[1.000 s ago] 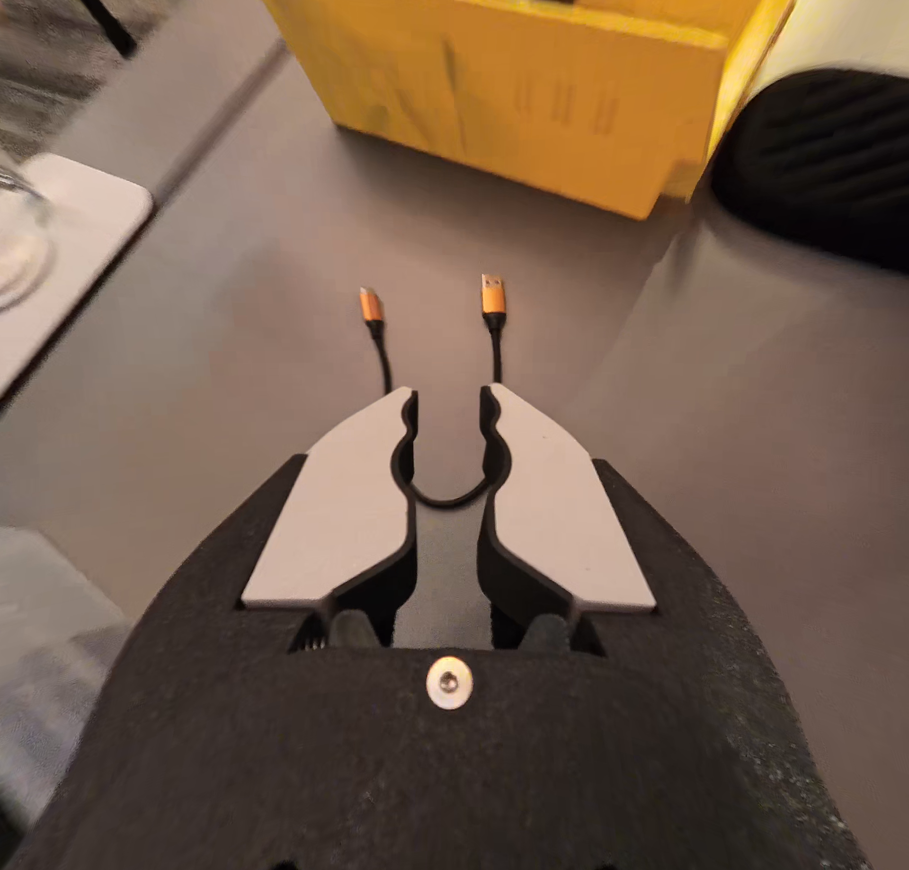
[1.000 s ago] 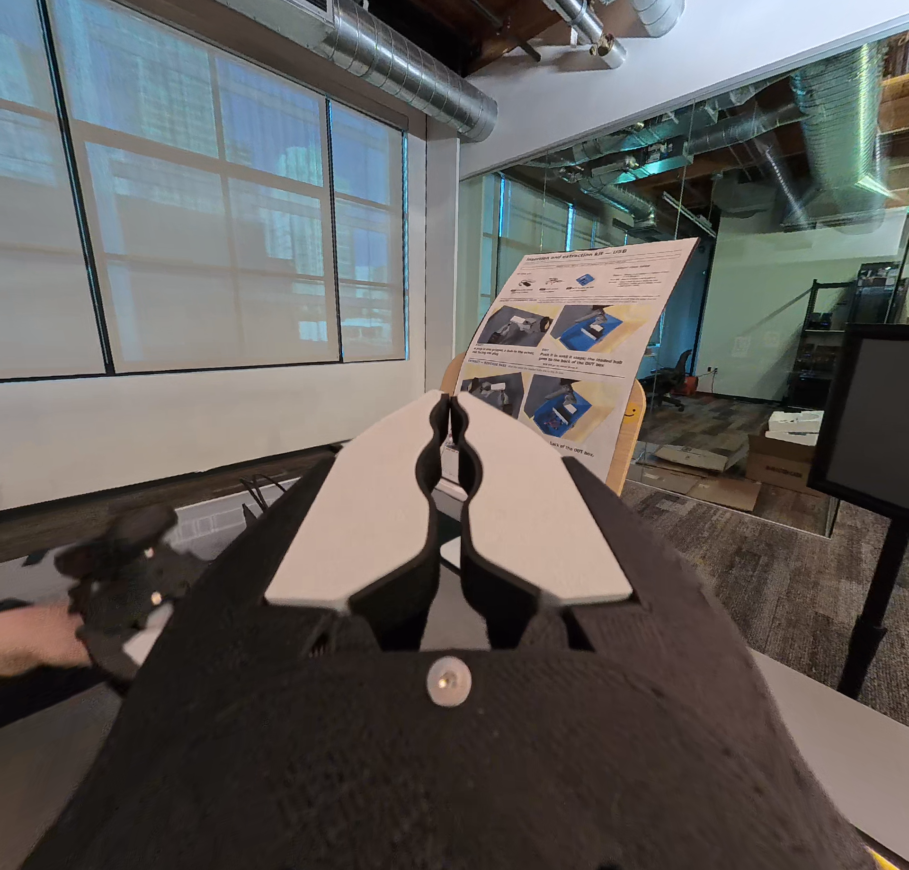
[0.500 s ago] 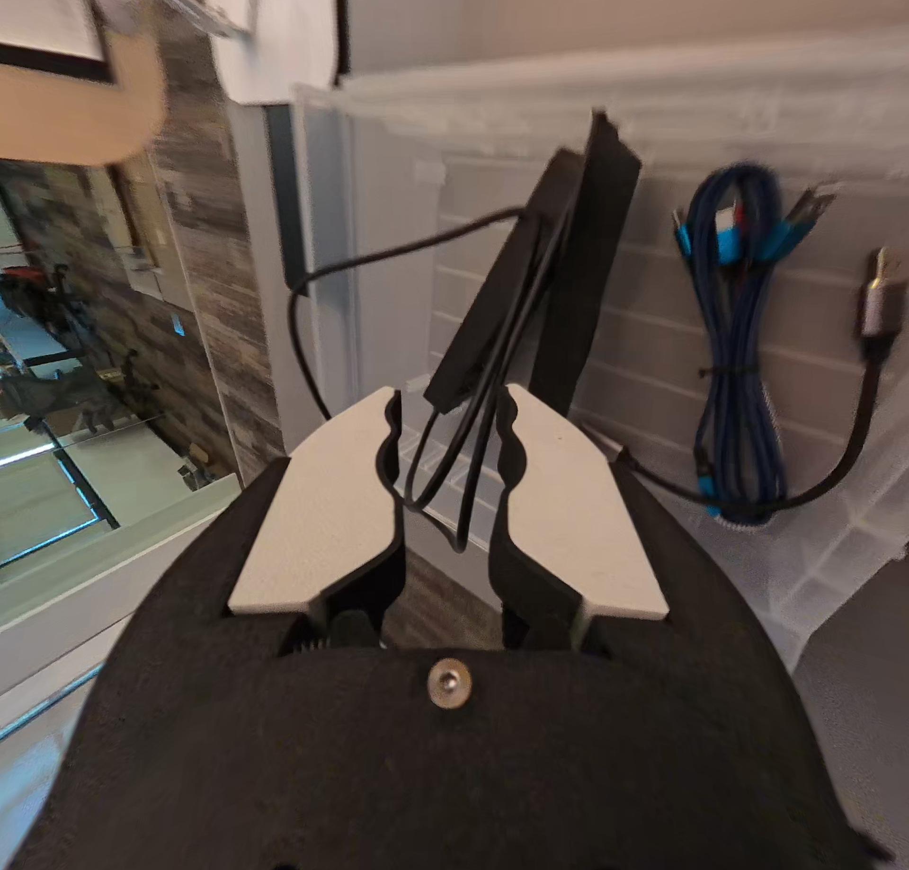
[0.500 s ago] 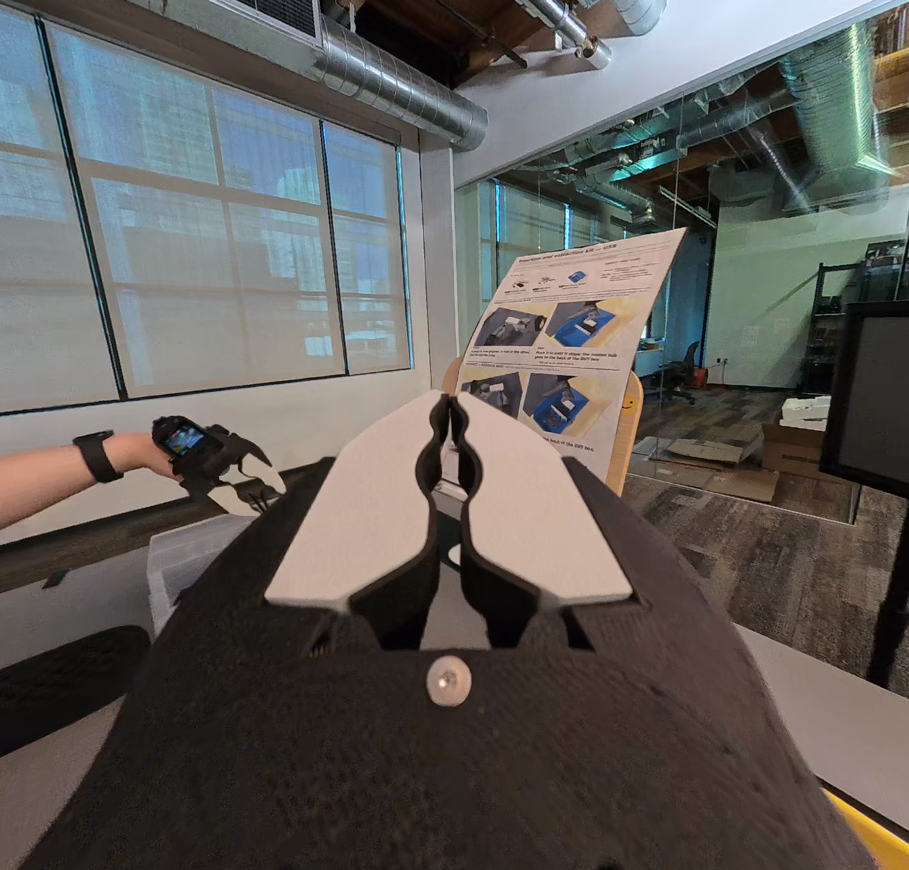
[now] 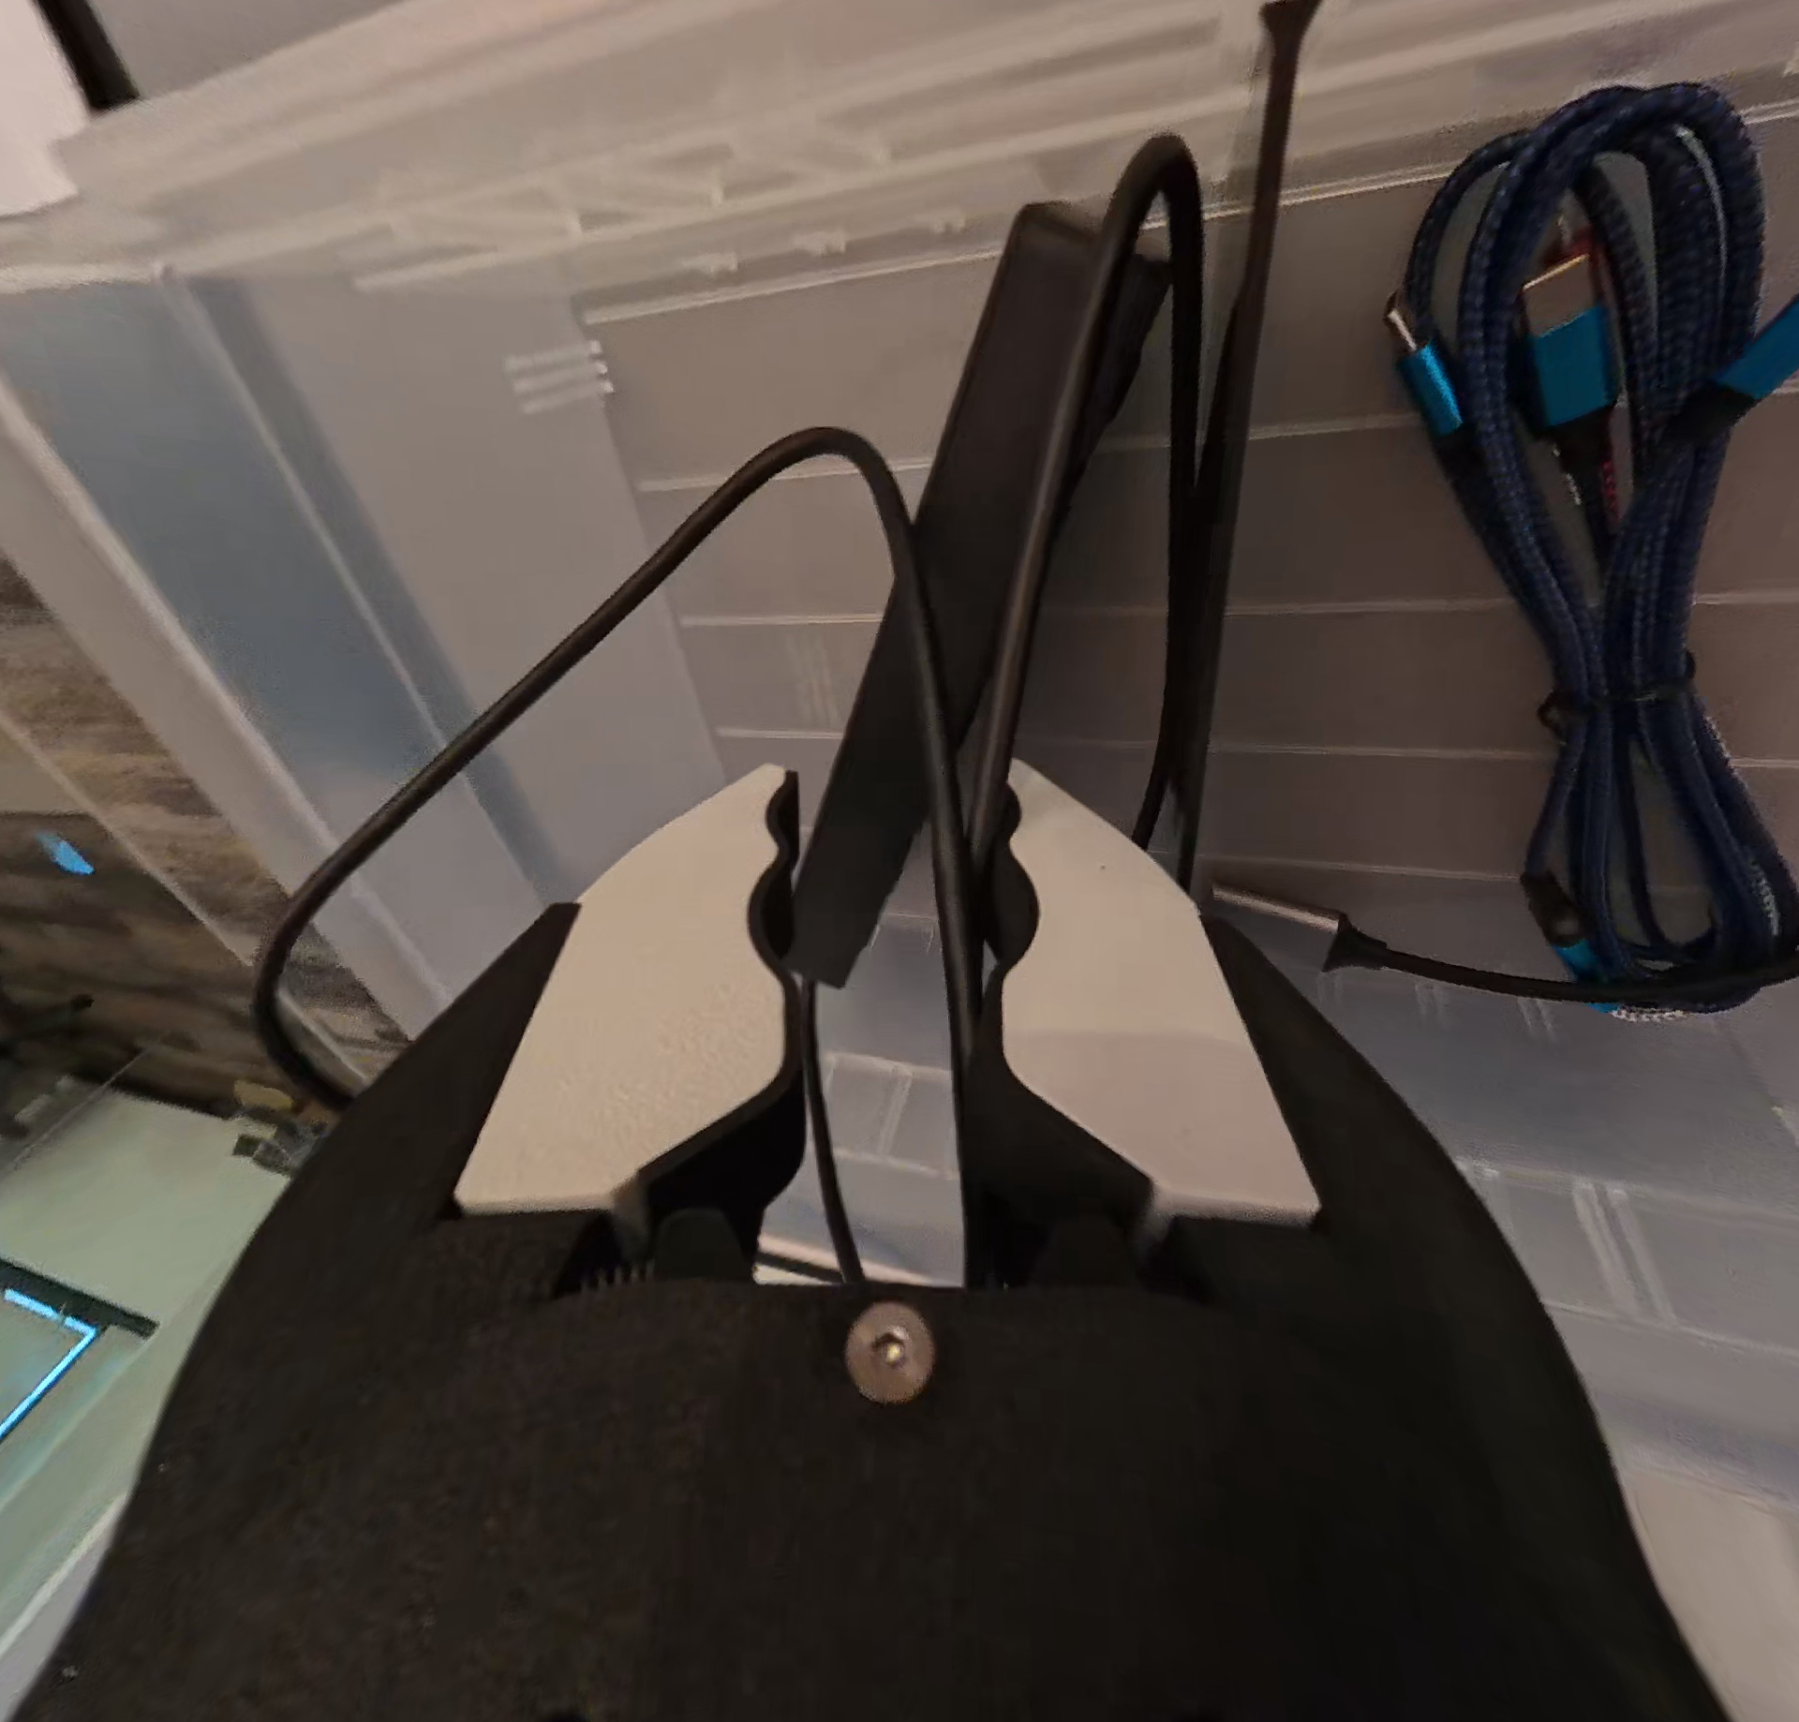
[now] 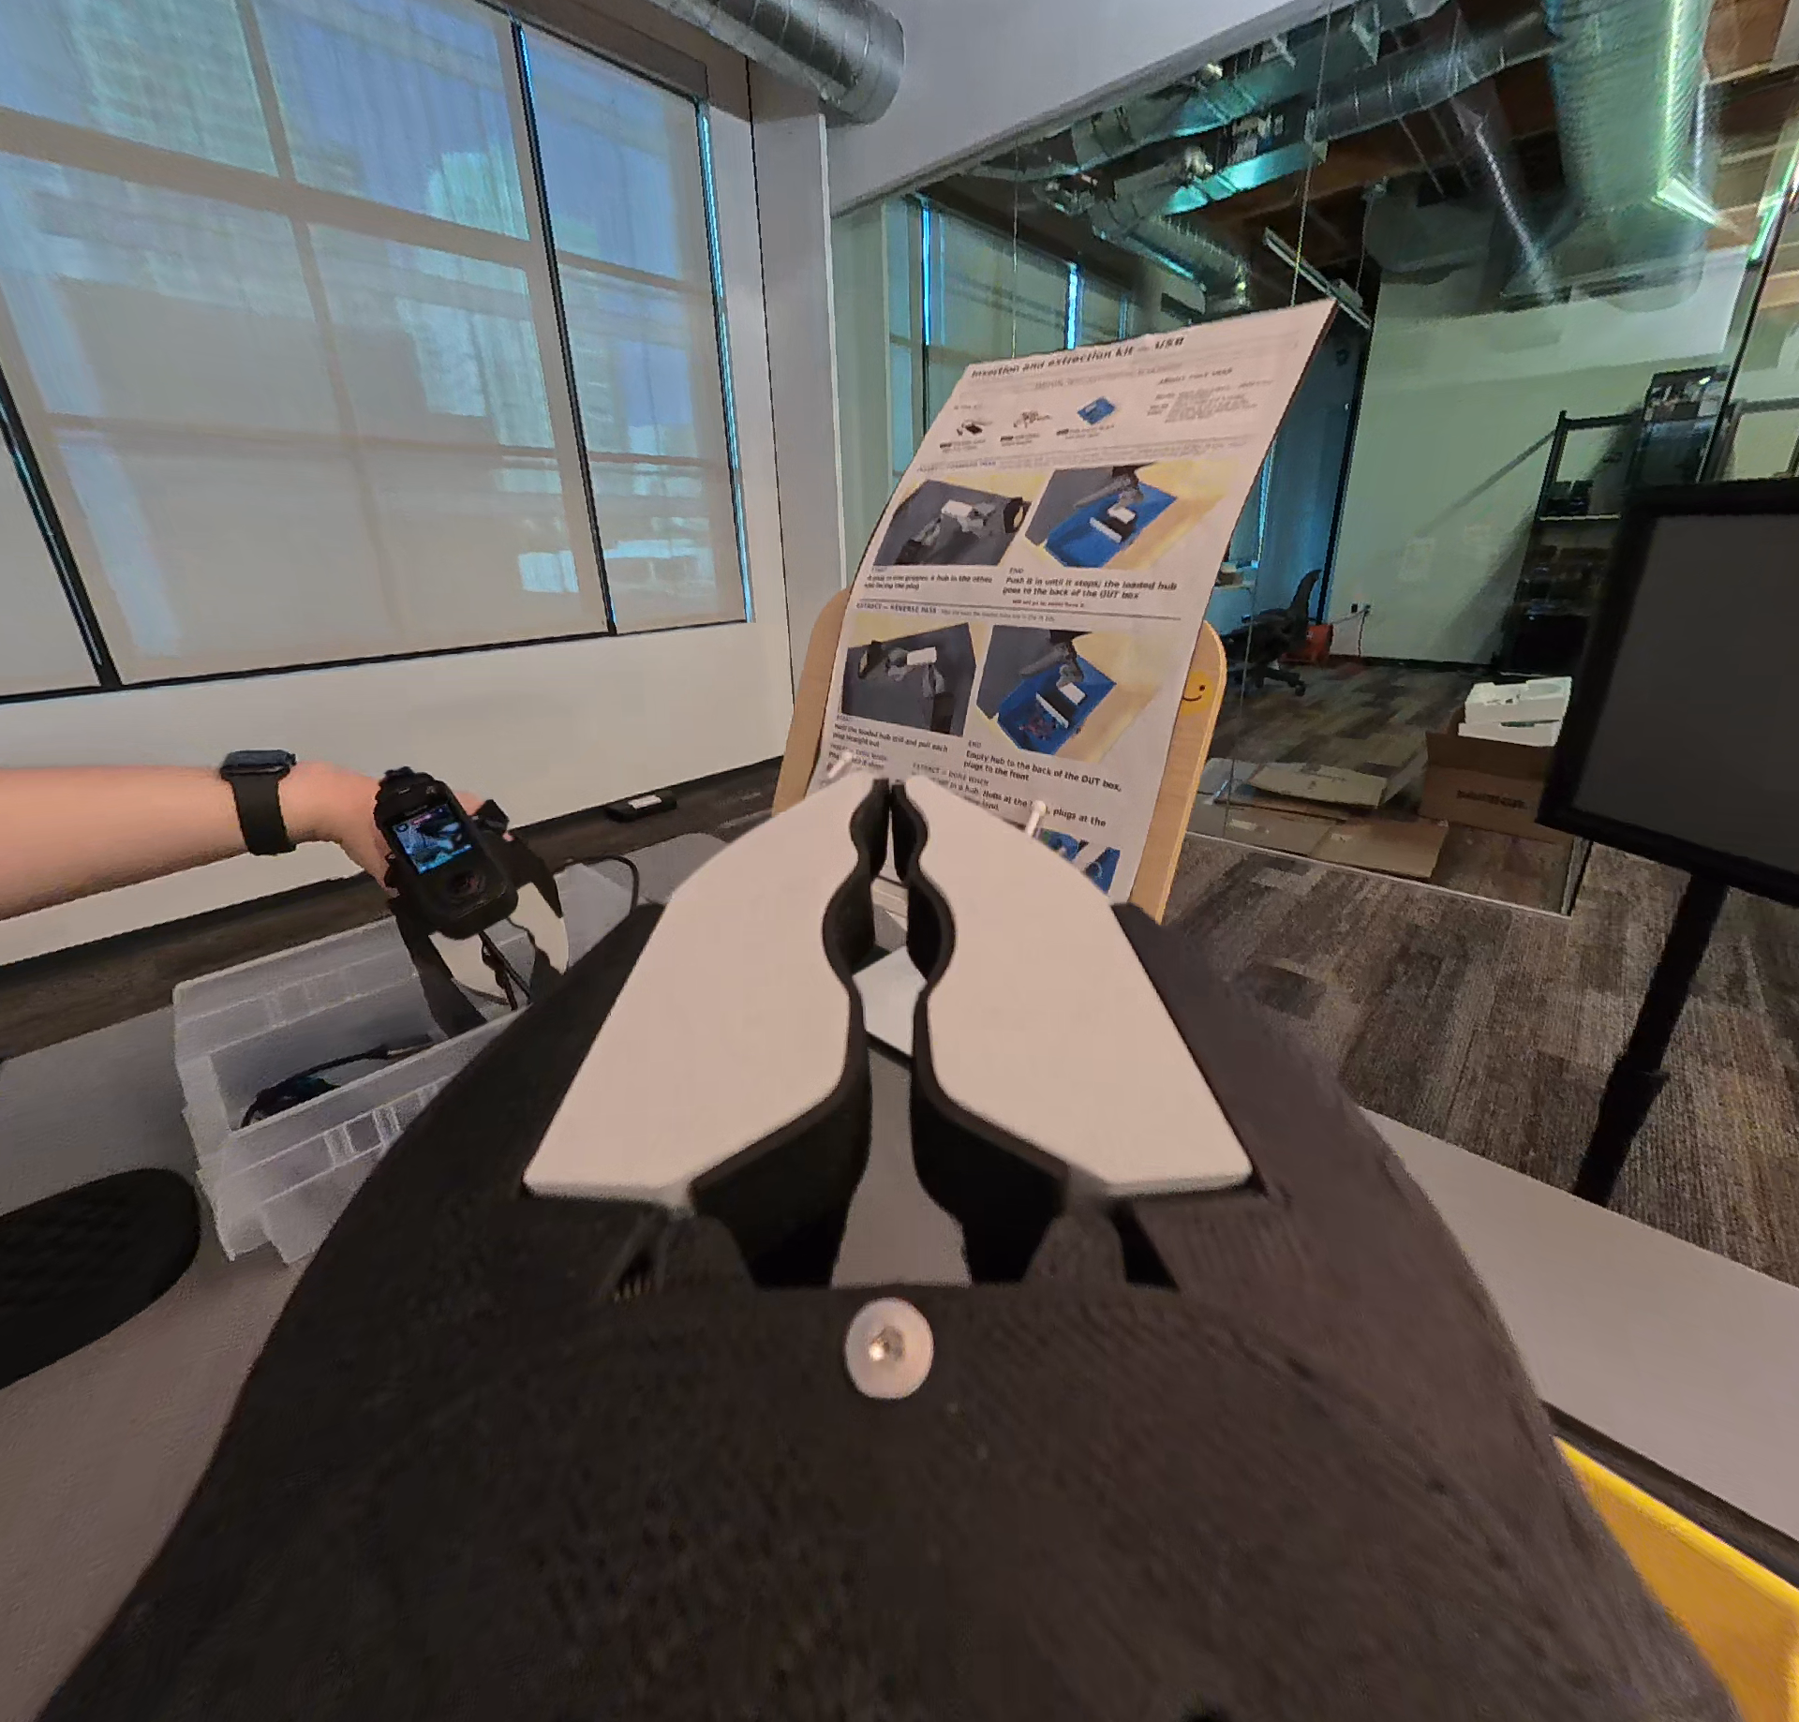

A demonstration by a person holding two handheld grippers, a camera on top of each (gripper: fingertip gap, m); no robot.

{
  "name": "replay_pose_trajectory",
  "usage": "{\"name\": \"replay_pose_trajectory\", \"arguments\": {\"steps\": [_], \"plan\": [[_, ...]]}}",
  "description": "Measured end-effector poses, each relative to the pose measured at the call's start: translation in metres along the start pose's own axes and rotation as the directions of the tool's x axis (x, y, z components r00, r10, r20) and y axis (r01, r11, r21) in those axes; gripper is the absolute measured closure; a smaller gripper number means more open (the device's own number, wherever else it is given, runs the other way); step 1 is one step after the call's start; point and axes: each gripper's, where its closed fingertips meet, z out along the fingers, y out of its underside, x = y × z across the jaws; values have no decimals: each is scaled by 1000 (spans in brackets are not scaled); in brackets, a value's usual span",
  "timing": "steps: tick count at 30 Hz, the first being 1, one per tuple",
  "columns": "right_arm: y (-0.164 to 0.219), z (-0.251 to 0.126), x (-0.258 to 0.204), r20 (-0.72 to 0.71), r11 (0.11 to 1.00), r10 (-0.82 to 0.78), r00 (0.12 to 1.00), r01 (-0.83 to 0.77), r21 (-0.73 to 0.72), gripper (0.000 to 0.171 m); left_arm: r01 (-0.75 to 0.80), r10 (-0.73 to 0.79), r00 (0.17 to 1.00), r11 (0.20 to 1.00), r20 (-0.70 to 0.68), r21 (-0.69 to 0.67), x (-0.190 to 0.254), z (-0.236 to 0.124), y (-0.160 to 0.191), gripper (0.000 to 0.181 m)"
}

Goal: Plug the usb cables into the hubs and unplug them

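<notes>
Left hand-held gripper (image 5: 891, 858) reaching into clear plastic bin (image 5: 409, 468), jaws part-open around lower end of a flat black hub (image 5: 935, 605) and its thin black cable (image 5: 604, 605); looks close to contact on both sides, but can't tell if actually clamped. Hub leaning upright against bin wall, second dark slab (image 5: 1256, 410) just behind it. Blue braided cable bundle (image 5: 1635, 527) lying against the same wall, right of hub, tied and untouched. Right hand-held gripper (image 6: 891, 804) raised over the desk (image 6: 1577, 1286), well away from bin, jaws nearly closed, holding nothing. Instruction sheet (image 6: 1071, 566) on stand beyond it, yellow box edge (image 6: 1694, 1578) at lower right. No plug seen seated in any hub port. Judging from this: still fetching hardware, all plugging and unplugging left.
</notes>
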Motion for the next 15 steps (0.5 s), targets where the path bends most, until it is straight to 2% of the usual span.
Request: {"name": "replay_pose_trajectory", "arguments": {"steps": [3, 5, 13, 15], "plan": [[7, 5, 3, -4, 1000, 2, 1000, -2, -22, 170, -28, 26, 998, 999, -65, -35, 6, 10, 5, 153], [11, 7, 5, -6, 999, 4, 1000, -4, -35, 170, -68, 65, 996, 997, -53, -47, 3, 11, 5, 156], [23, 15, 6, -2, 997, 4, 1000, -4, -74, 170, -103, 100, 994, 992, -47, -72, -8, 11, 3, 151], [25, 16, 4, 5, 996, 5, 1000, -4, -84, 170, -92, 82, 991, 992, -104, -91, -2, 16, 5, 151]]}}
